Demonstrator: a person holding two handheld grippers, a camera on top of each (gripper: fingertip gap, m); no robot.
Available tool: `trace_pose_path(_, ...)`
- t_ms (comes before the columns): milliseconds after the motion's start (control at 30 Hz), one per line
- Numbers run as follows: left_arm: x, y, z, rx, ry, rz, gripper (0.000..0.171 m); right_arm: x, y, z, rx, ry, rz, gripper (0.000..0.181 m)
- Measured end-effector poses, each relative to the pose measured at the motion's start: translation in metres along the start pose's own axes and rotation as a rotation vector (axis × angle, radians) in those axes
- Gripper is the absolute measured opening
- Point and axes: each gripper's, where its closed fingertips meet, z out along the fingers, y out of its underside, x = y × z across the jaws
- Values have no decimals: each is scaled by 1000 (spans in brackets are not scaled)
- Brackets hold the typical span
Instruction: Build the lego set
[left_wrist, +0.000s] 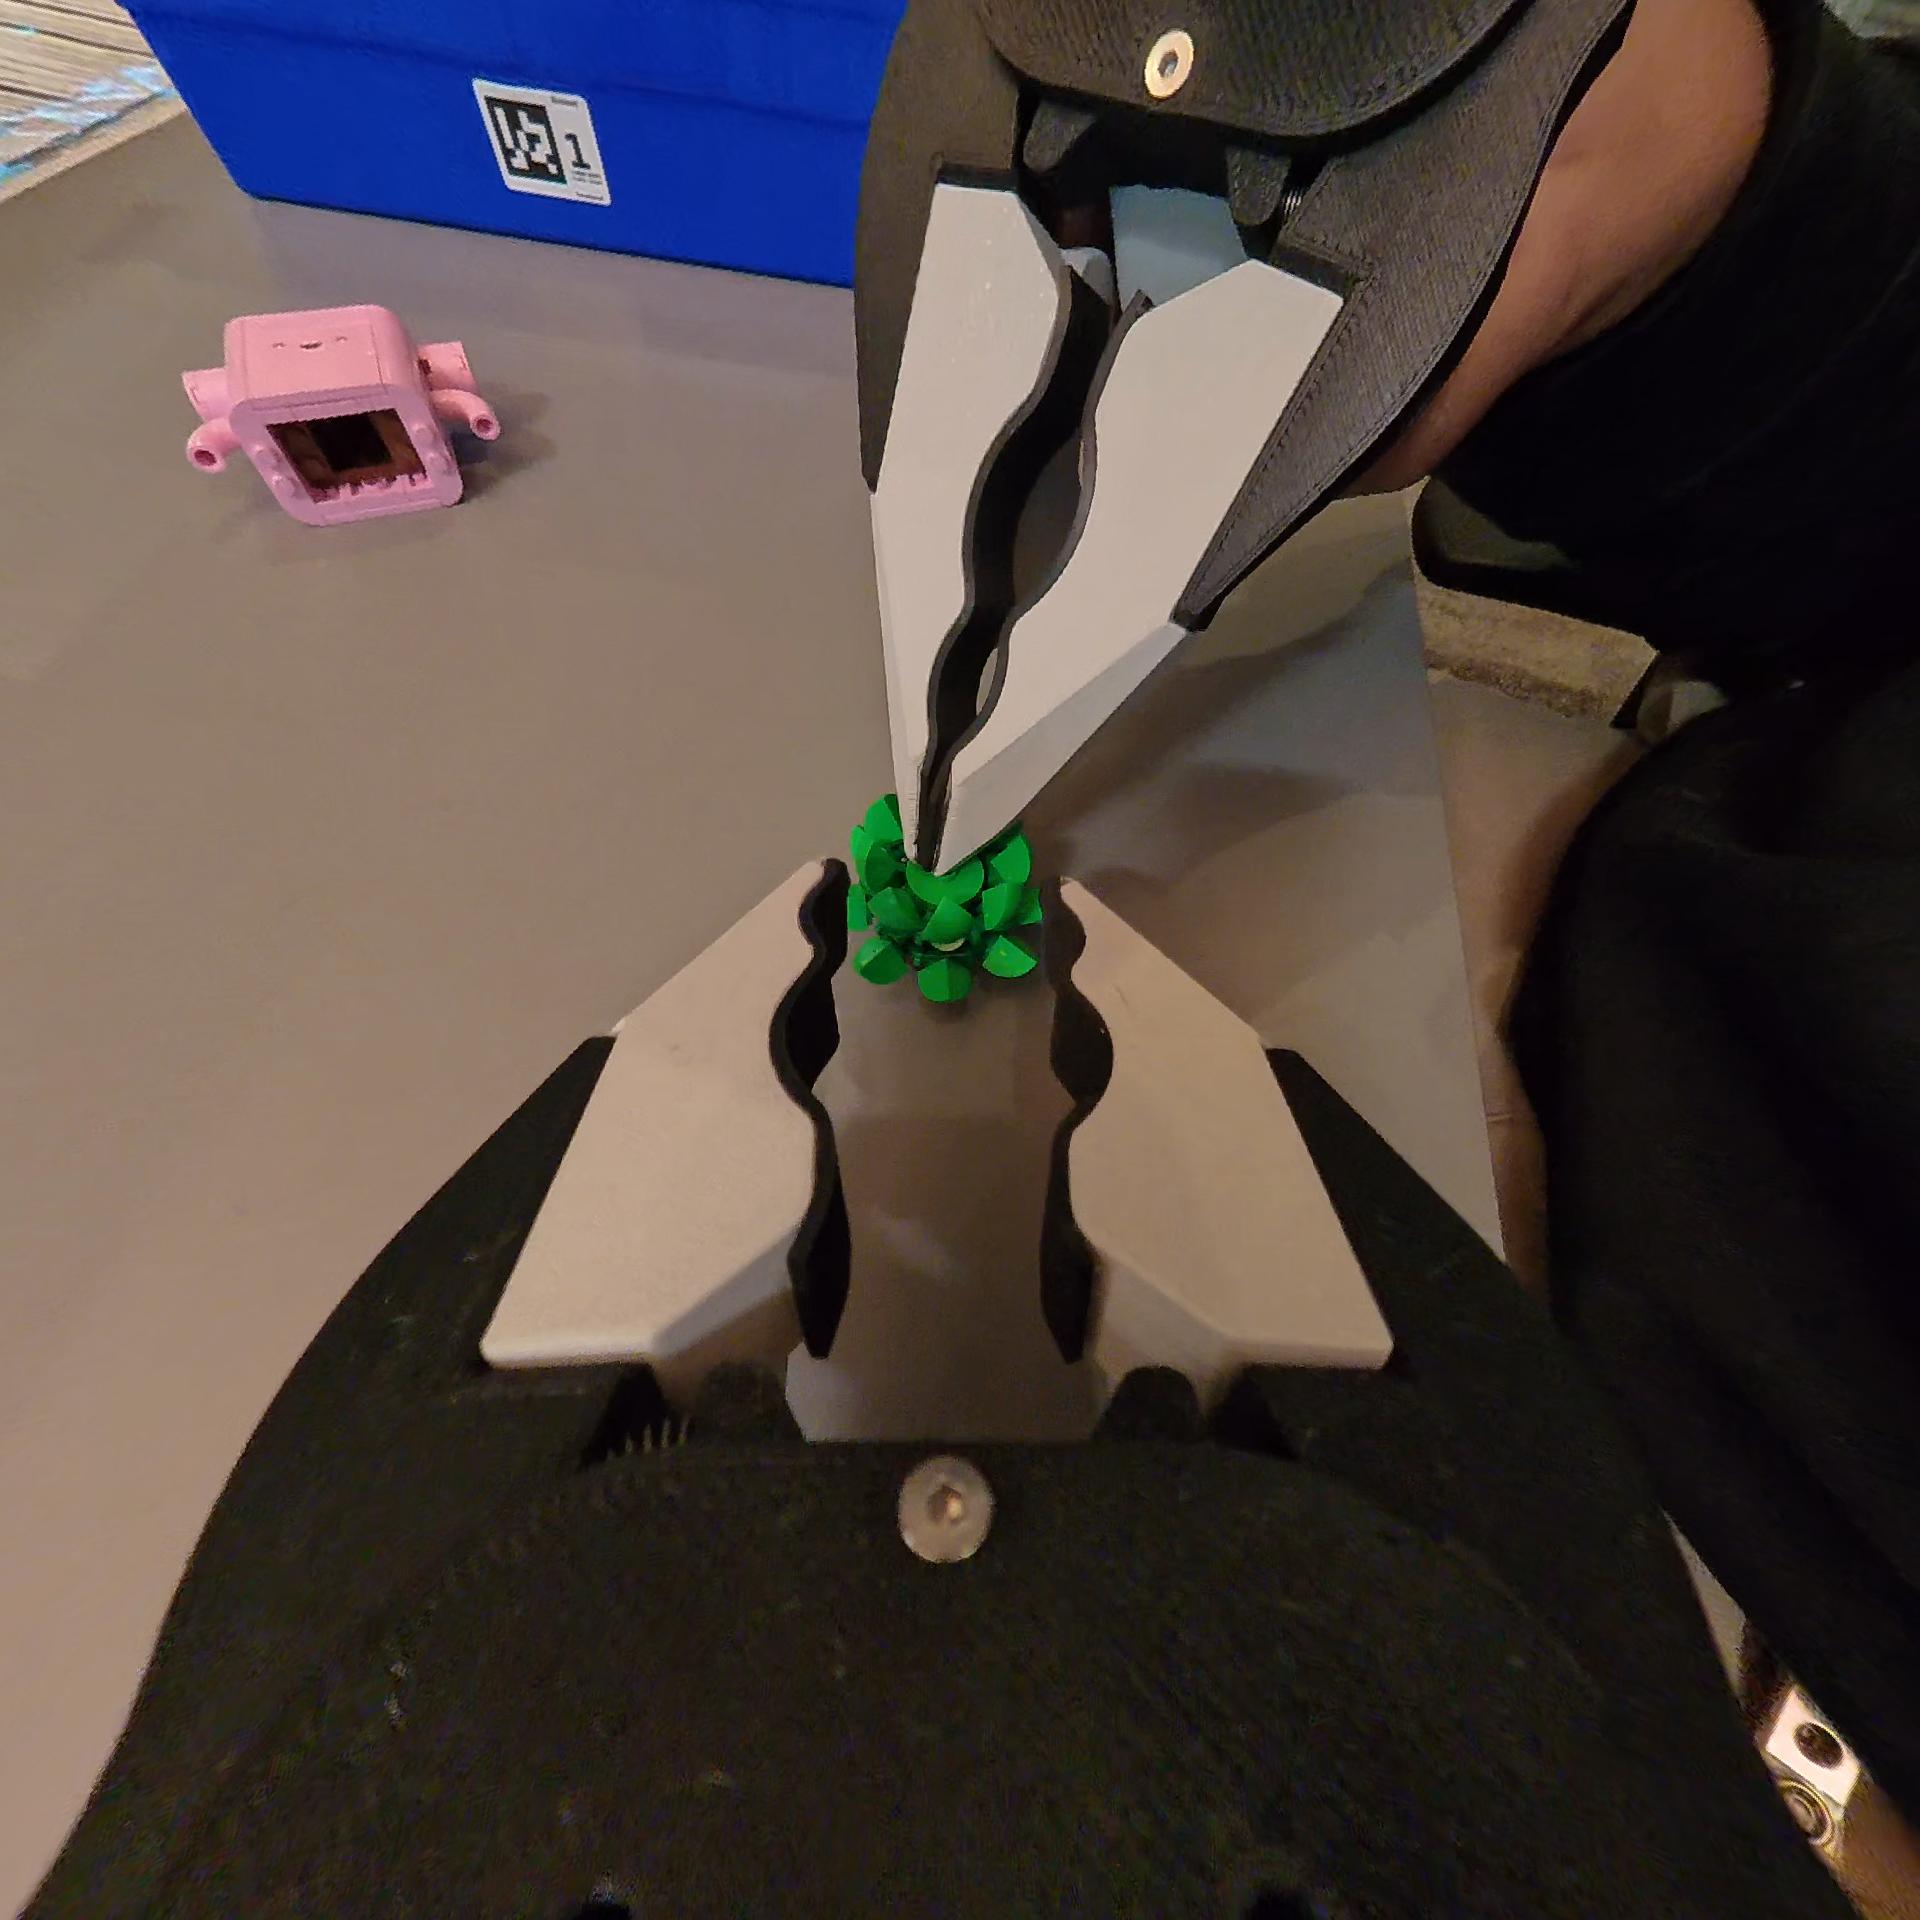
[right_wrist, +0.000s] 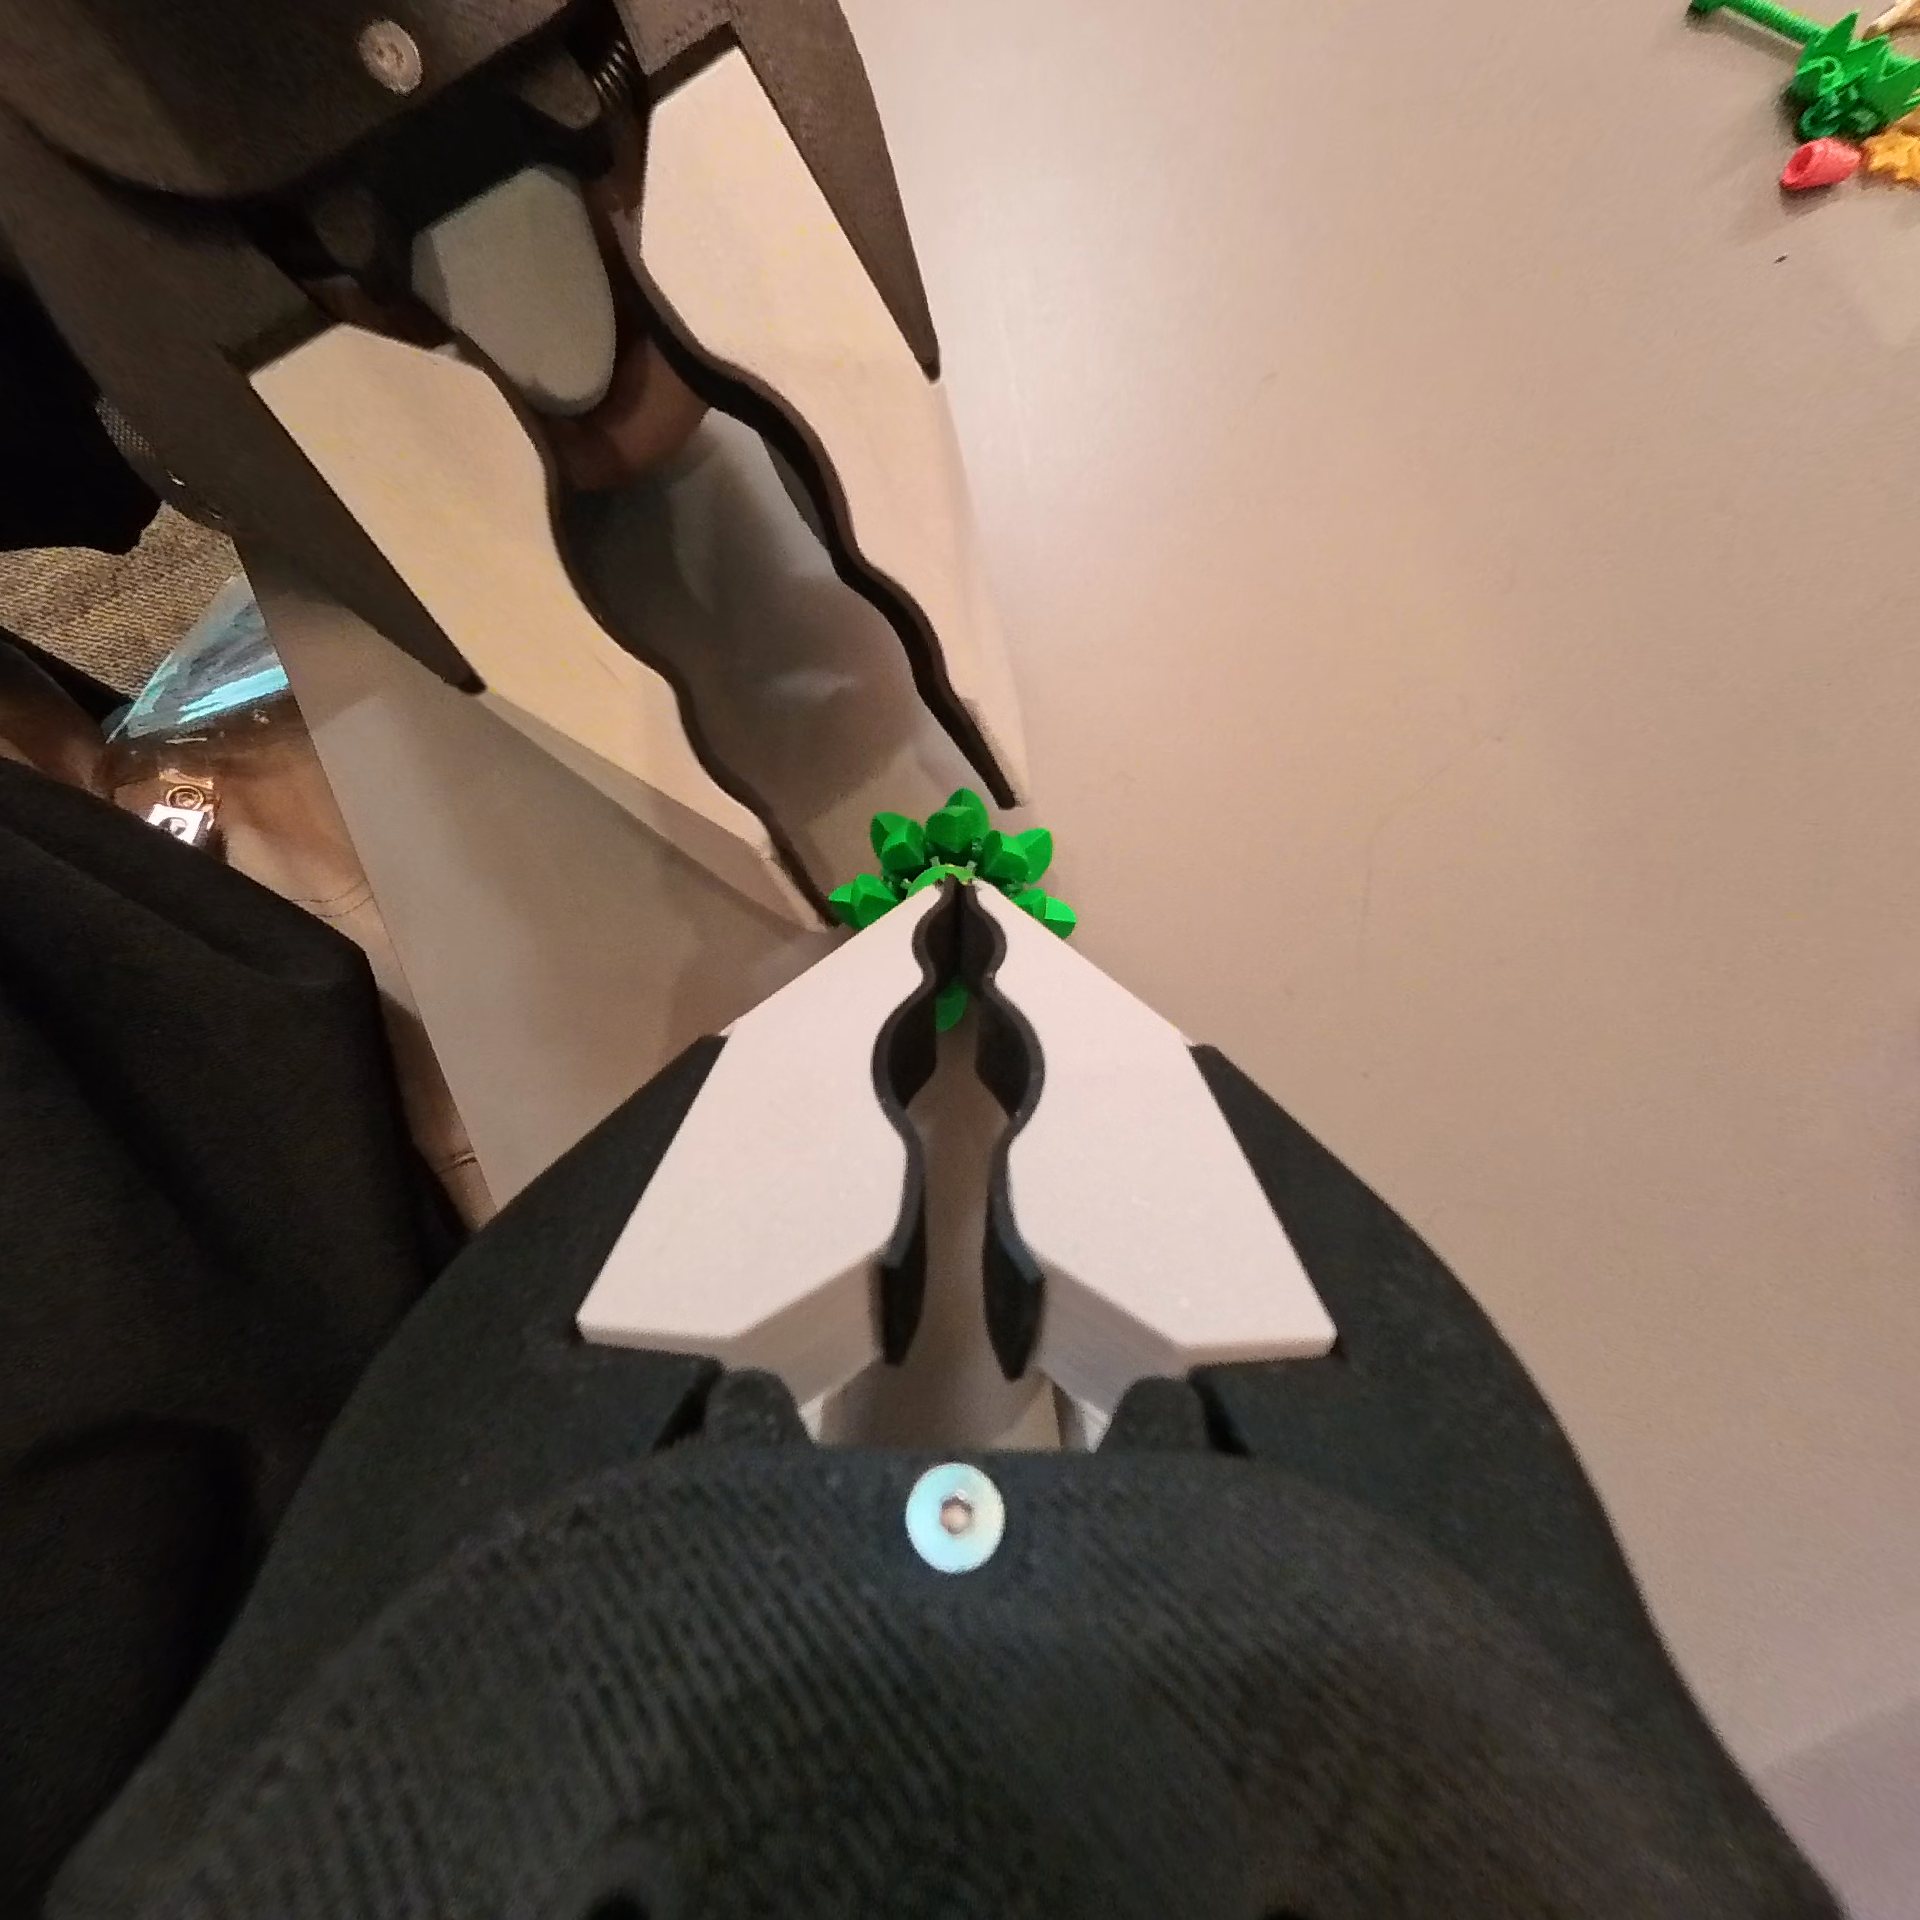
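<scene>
The right claw (right_wrist: 957, 902) pinches the green leaf cluster (left_wrist: 940, 914) at its top, steadying it on the surface (left_wrist: 416, 831) – the left claw (left_wrist: 943, 914) waits released, straddling it.

Leafy lego cluster (left_wrist: 940, 914) sitting between the spread fingers (left_wrist: 727, 1091) of the left gripper (left_wrist: 945, 894), near their tips, apart from both. Right gripper (left_wrist: 928, 847) coming in from the far side, tips pinched together on the cluster's top. From the right wrist view, cluster (right_wrist: 951, 847) just beyond the right gripper (right_wrist: 958, 904), left gripper (right_wrist: 914, 862) slanting in from upper left. Boxy lego figure (left_wrist: 338, 416) lying on the counter (left_wrist: 416, 831) far left of the cluster, well apart. Storage bin (left_wrist: 520, 104) behind the figure. Loose lego pieces (right_wrist: 1839, 114) on the counter's far right.
</scene>
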Motion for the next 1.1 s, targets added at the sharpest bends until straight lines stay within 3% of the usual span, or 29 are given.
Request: trace_pose_path(1100, 0, 5, 3, -33, -1, 0, 29, 0, 0, 0, 8, -4, 8, 0)
